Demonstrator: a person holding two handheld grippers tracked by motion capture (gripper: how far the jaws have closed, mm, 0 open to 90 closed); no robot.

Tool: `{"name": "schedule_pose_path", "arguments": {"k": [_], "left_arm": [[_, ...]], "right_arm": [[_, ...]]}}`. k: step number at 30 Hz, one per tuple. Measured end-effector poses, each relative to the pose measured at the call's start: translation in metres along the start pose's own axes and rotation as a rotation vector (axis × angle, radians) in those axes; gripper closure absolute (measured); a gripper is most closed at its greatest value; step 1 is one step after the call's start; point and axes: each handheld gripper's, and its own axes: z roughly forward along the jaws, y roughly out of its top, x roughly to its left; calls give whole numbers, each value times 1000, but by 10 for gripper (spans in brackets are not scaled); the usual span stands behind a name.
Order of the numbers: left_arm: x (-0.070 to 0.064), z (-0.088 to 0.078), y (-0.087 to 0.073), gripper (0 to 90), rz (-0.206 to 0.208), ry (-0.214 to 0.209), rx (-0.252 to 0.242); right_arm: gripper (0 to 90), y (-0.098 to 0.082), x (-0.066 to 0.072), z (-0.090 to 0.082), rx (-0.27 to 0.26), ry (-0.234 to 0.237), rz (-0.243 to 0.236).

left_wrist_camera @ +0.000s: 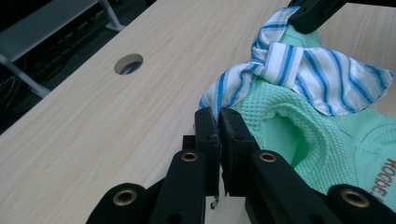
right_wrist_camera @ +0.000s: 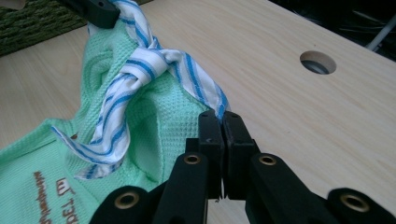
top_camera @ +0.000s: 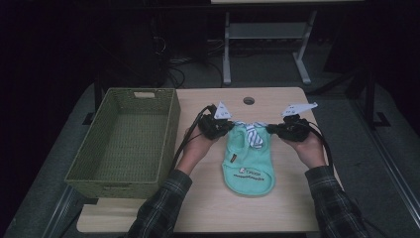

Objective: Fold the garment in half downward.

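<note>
A small mint-green garment [top_camera: 247,161] with a blue-and-white striped tie [top_camera: 253,135] hangs by its top corners over the wooden table [top_camera: 282,208], its lower part lying on the surface. My left gripper [top_camera: 229,126] is shut on the garment's left collar edge [left_wrist_camera: 212,100]. My right gripper [top_camera: 271,129] is shut on the right collar edge [right_wrist_camera: 219,105]. In the left gripper view the striped knot [left_wrist_camera: 285,58] lies over the green knit [left_wrist_camera: 299,126]. The right gripper view has the same knot [right_wrist_camera: 149,65] and brown lettering [right_wrist_camera: 51,186] on the cloth.
A green woven basket [top_camera: 126,141] stands at the table's left side, with nothing in it. A round cable hole [top_camera: 248,100] sits near the far edge. A grey table frame [top_camera: 267,44] stands on the floor beyond. Bare wood shows right of the garment.
</note>
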Motion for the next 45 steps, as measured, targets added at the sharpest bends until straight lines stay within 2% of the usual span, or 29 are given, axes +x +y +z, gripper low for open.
{"name": "schedule_pose_path", "arguments": {"k": [4,6,8,10,11,13,17,18,19,22,23,27,29,30,33,34,36,37,39,40,43,44,45], "left_arm": [[-3,0,1,867,13,7,-16],[-4,-1,3,868,23,4,-24],[-5,-1,4,868,28,7,-23],[-6,1,4,867,26,0,-24],[-6,2,4,867,31,-2,-20],[-6,3,4,867,29,-6,-22],[-6,3,4,867,26,-7,-22],[-6,3,4,867,26,-7,-23],[-6,4,5,867,24,-9,-25],[-6,3,5,867,25,-12,-28],[-6,3,5,867,23,-15,-30],[-6,2,5,867,23,-23,-29],[-7,1,5,867,25,-25,-30],[-7,0,4,867,25,-30,-31],[-7,-1,4,867,26,-32,-31],[-8,-4,3,867,20,-40,-41],[-9,-6,3,867,21,-43,-43],[-12,-11,2,867,33,-59,-44],[-14,-13,2,866,42,-62,-41],[-16,-15,1,866,53,-66,-39],[-26,-21,-4,866,86,-86,-33],[-26,-21,-4,865,86,-86,-33],[-31,-21,-8,865,90,-101,-32]], "right_arm": [[817,-5,2,2,-3,0,0],[715,-6,3,-1,-15,3,11],[714,-7,4,-3,-24,2,12],[741,-7,8,-6,-33,14,11],[821,-9,14,-8,-37,37,-2],[899,-10,21,-6,-39,71,-7],[900,-13,38,7,-16,137,-19],[900,-13,38,7,-16,137,-19],[900,-14,47,18,10,167,-30],[900,-16,56,30,38,187,-37],[900,-18,62,43,66,200,-45],[900,-24,67,65,117,191,-37],[900,-25,67,69,129,189,-32],[900,-28,67,76,143,170,-32],[900,-31,66,81,160,154,-33],[900,-33,64,81,145,146,-11],[900,-33,64,80,146,131,-12],[900,-34,62,80,135,101,-11],[900,-36,60,80,125,74,1],[900,-36,60,80,125,74,1],[900,-38,57,78,107,23,9],[900,-38,57,78,107,16,13],[900,-39,57,78,101,10,15]]}}
